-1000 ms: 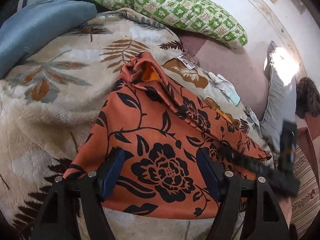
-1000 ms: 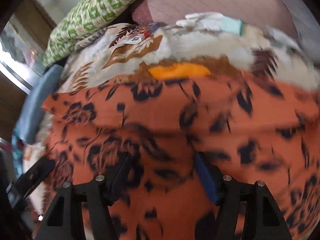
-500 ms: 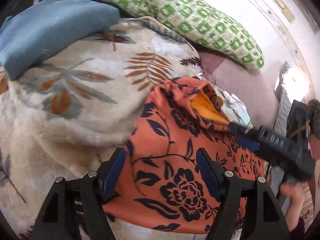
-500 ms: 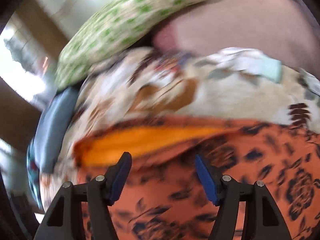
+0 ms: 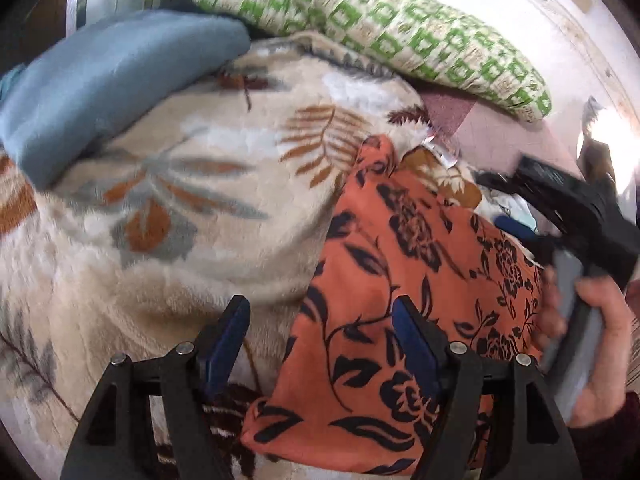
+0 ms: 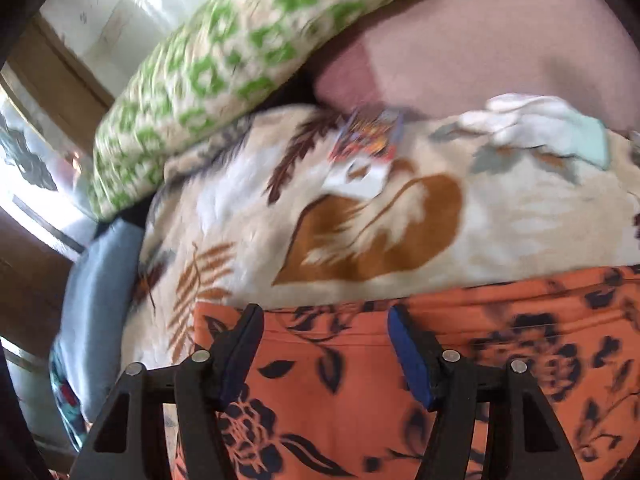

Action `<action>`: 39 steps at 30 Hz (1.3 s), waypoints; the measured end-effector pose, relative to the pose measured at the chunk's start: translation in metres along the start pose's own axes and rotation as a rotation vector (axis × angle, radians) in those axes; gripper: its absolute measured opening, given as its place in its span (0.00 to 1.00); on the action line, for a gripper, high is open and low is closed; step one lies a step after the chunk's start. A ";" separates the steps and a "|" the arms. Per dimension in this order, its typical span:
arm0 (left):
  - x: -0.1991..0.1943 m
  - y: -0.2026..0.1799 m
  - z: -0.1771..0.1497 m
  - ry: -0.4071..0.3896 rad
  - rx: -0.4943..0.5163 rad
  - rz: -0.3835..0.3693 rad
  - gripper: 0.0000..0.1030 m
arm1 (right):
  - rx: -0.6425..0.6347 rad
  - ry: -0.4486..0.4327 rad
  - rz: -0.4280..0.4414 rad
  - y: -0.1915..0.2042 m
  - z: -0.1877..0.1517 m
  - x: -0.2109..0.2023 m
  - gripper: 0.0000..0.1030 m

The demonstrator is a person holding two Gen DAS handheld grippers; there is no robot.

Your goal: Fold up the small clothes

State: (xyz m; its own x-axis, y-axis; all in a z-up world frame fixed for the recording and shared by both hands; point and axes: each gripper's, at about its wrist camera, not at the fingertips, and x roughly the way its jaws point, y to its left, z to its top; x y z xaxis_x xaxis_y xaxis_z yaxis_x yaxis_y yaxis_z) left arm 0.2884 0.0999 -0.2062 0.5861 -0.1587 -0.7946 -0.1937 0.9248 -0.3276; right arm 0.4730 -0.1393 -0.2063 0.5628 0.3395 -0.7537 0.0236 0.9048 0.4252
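Note:
An orange garment with a black flower print (image 5: 404,280) lies folded on a cream leaf-print blanket (image 5: 192,200). My left gripper (image 5: 320,332) is open and empty, above the garment's left edge. My right gripper (image 6: 324,340) is open and empty, just above the garment's far edge (image 6: 440,312). In the left wrist view the right gripper (image 5: 576,208) shows at the far right, held in a hand over the garment's right side.
A green-and-white checked pillow (image 5: 400,28) and a blue cushion (image 5: 104,84) lie at the back of the bed. A small white and pale-blue garment (image 6: 552,124) lies on the blanket beyond the orange one. A pink sheet (image 6: 500,52) lies behind.
The raised orange fold has been laid down flat and the garment now looks narrower. Both cameras have swung left, so more blanket shows. Both grippers stay open.

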 end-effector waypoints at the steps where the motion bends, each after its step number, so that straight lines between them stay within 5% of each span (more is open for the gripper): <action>1: -0.002 -0.003 0.001 -0.023 0.017 0.003 0.72 | -0.006 -0.015 -0.011 -0.013 -0.001 -0.017 0.65; 6: 0.013 -0.032 0.008 -0.029 0.137 -0.003 0.72 | 0.019 -0.055 -0.122 -0.110 -0.022 -0.107 0.65; 11: 0.056 -0.048 0.003 0.078 0.237 0.129 0.78 | 0.191 0.024 -0.175 -0.233 -0.050 -0.137 0.57; 12: 0.055 -0.046 0.004 0.064 0.230 0.133 0.81 | 0.235 0.038 -0.182 -0.256 -0.055 -0.134 0.49; 13: 0.054 -0.047 0.005 0.071 0.227 0.136 0.81 | 0.289 0.045 -0.146 -0.273 -0.060 -0.130 0.31; 14: 0.053 -0.046 0.007 0.085 0.222 0.134 0.81 | 0.342 0.028 -0.112 -0.286 -0.063 -0.134 0.27; 19: 0.038 -0.037 0.010 0.036 0.188 0.135 0.80 | 0.226 -0.045 -0.105 -0.259 -0.081 -0.179 0.27; 27: 0.030 -0.036 -0.011 0.051 0.330 0.182 0.81 | 0.043 -0.006 -0.206 -0.227 -0.183 -0.198 0.27; 32: -0.002 -0.032 -0.021 -0.014 0.356 0.191 0.81 | 0.109 -0.046 -0.123 -0.220 -0.185 -0.221 0.30; 35: 0.011 -0.025 -0.024 0.033 0.375 0.282 0.81 | 0.102 0.066 -0.126 -0.220 -0.193 -0.199 0.30; 39: 0.011 -0.015 -0.017 0.058 0.278 0.227 0.81 | 0.114 0.081 -0.101 -0.224 -0.192 -0.201 0.30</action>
State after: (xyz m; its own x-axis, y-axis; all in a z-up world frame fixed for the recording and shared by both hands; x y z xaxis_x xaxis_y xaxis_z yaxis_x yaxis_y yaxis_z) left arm 0.2844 0.0780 -0.2186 0.5057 0.0492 -0.8613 -0.0874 0.9962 0.0056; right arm 0.1961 -0.3611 -0.2469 0.4842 0.2720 -0.8316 0.1732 0.9019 0.3958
